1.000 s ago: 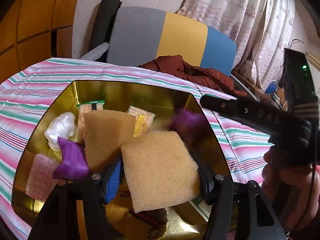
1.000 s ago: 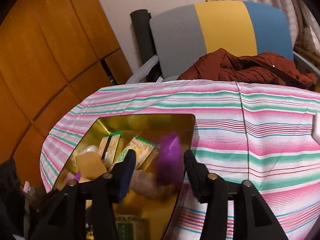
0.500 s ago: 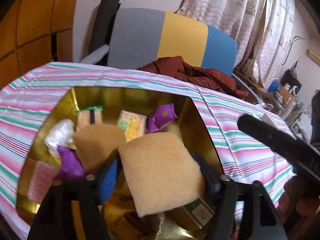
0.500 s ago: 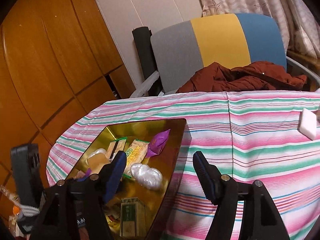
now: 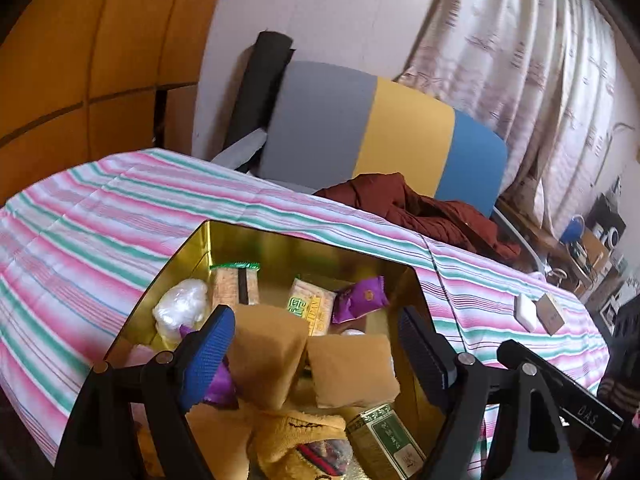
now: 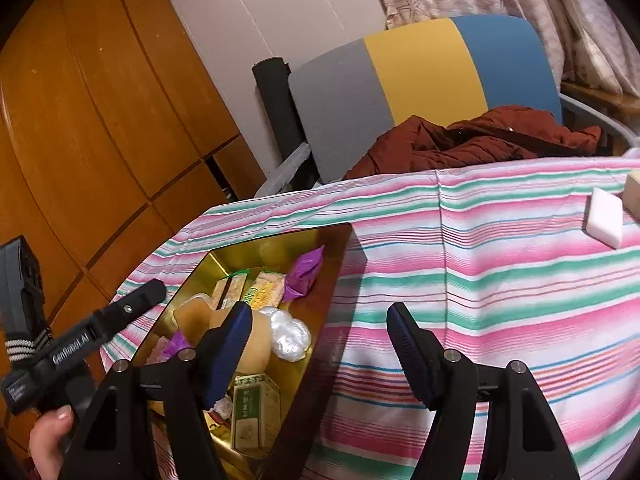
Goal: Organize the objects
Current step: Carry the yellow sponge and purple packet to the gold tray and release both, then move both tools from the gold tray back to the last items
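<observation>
A gold tin [image 5: 188,256] [image 6: 336,280] sits on the striped tablecloth and holds several items: two tan sponges [image 5: 352,372], purple candy wrappers [image 5: 360,298] [image 6: 303,272], cracker packets [image 5: 310,310], a white plastic wad [image 5: 180,306] [image 6: 290,334] and a green tea box [image 5: 386,442] [image 6: 252,412]. My left gripper [image 5: 314,344] is open and empty just above the sponges. My right gripper [image 6: 320,330] is open and empty over the tin's right rim. A white block [image 6: 606,218] [image 5: 526,312] and a tan block [image 5: 550,314] lie far right on the cloth.
A grey, yellow and blue chair [image 5: 380,136] with a red-brown jacket [image 5: 420,212] stands behind the table. Wood panelling [image 6: 80,120] is at the left, curtains [image 5: 520,60] at the right. The left gripper's handle [image 6: 80,340] shows in the right wrist view.
My left gripper opened and let the tan sponge drop into the tin. My right gripper released the purple candy into the tin and drew back to the right.
</observation>
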{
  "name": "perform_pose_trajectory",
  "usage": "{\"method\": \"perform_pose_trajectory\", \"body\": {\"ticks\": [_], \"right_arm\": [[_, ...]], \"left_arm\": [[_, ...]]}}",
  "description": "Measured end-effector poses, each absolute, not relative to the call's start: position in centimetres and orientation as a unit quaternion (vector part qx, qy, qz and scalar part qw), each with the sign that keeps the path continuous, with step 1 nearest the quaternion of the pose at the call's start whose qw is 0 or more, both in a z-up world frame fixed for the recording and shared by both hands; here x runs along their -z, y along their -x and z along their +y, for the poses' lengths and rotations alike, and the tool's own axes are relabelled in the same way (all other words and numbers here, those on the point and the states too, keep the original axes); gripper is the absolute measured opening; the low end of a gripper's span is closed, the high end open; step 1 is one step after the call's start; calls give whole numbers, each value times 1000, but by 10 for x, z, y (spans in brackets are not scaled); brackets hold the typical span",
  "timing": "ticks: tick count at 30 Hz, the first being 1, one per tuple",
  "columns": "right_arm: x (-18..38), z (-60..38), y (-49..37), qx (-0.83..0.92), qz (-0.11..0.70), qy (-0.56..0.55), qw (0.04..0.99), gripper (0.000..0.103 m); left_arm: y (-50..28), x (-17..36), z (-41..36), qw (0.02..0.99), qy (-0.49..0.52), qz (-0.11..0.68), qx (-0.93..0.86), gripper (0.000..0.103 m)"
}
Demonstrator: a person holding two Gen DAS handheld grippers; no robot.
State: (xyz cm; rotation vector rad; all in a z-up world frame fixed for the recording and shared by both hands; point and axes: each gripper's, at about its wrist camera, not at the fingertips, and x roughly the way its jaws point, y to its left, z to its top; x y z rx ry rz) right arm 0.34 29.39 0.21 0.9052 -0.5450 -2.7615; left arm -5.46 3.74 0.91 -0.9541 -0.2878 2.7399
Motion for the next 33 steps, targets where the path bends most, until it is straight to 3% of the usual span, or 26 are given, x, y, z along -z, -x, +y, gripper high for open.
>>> {"method": "perform_pose_trajectory", "body": {"ticks": [11,19,23,33], "right_arm": [[5,312,-13,929,-187,-308,81,73],[14,348,-23,929,-188,-316,45,73],[20,378,-29,929,-183,-322,18,80],[44,476,-51,920,-181,-342,-61,80]], "left_arm": [[40,2,69,166,349,-103,-917,84],[17,6,137,251,361,-40,-897,84],[5,11,168,288,374,-19,-881,84],[-13,28,233,345,407,35,-845,84]]}}
